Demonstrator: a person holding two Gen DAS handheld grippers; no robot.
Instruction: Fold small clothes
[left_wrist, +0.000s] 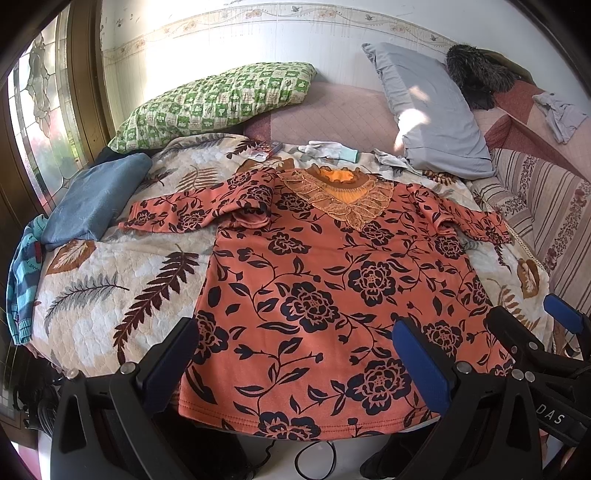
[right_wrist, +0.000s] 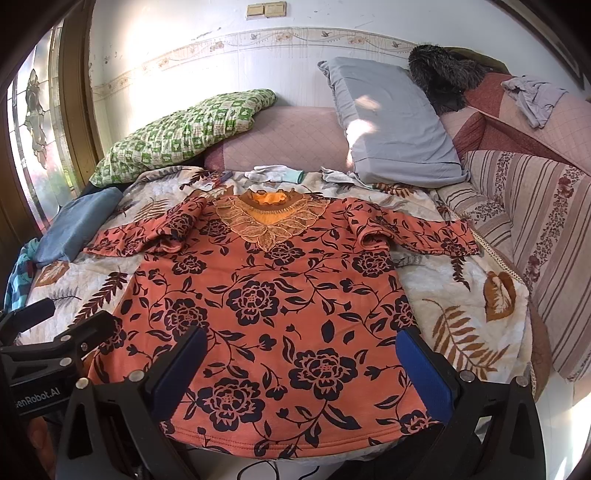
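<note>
Lying flat and face up on the leaf-printed quilt (left_wrist: 110, 280), the orange floral top (left_wrist: 325, 295) is spread with its long axis running from the hem at the near edge of the bed to the lace-trimmed collar (left_wrist: 336, 195) at the far side, so that the neck points away from both cameras toward the wall. Its sleeves are stretched out to either side, each creased near the shoulder. At the far left a folded blue cloth (left_wrist: 92, 199) is seen on the quilt, with a striped teal garment (left_wrist: 24, 273) beside it at the bed's edge, and a green checked pillow (left_wrist: 214, 99) behind. The left gripper (left_wrist: 295, 365) is held above the hem, its blue-padded fingers spread wide with nothing between them. The right gripper (right_wrist: 303, 369) is held likewise over the hem, a little further right, fingers apart and empty. Beyond the collar a pale glove (right_wrist: 275, 172) is seen, and to the right a grey pillow (right_wrist: 395, 125) is propped against the wall.
</note>
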